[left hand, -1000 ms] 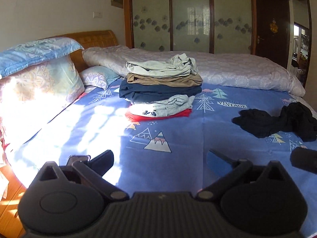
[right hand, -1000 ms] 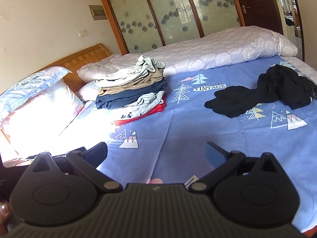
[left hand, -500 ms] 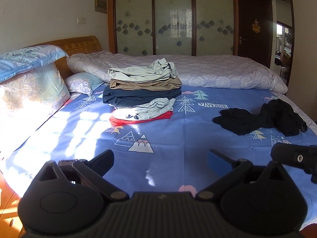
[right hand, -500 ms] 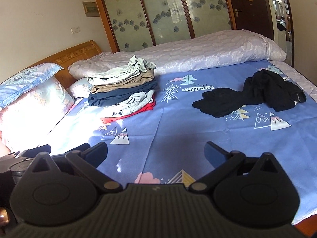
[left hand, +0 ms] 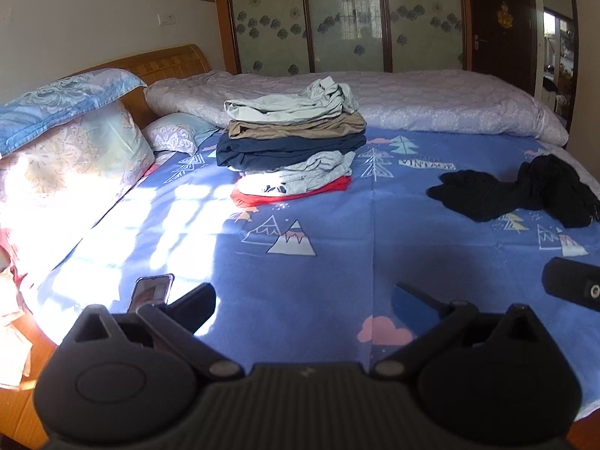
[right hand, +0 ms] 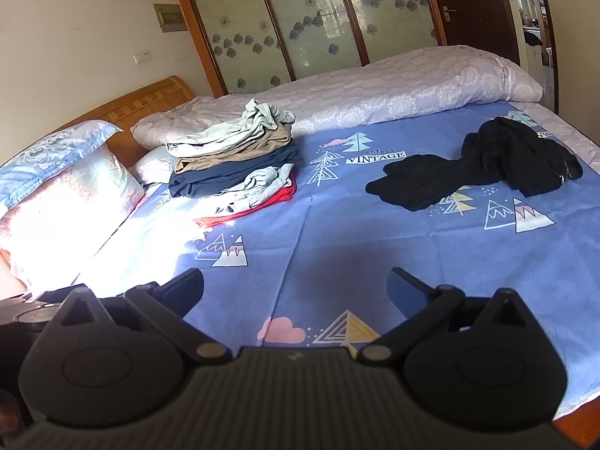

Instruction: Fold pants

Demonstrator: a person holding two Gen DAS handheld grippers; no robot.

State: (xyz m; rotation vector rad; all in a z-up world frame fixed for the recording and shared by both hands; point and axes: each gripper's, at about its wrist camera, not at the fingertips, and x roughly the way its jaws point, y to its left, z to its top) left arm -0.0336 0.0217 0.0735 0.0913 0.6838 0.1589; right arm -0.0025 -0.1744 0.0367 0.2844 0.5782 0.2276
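Two hand-held grippers, left hand-held gripper (left hand: 303, 296) and right hand-held gripper (right hand: 294, 281), spread wide, empty, black pants (right hand: 483, 163) crumpled on bedsheet (right hand: 337, 232).

Counts recorded: one bed (left hand: 337, 262); one stack of folded clothes (left hand: 292, 146), five garments visible in it; one crumpled black pair of pants (left hand: 525, 191); three pillows (left hand: 67, 150); one rolled quilt (left hand: 412, 101); one phone (left hand: 152, 291); two grippers, left gripper (left hand: 302, 300) and right gripper (right hand: 294, 285).
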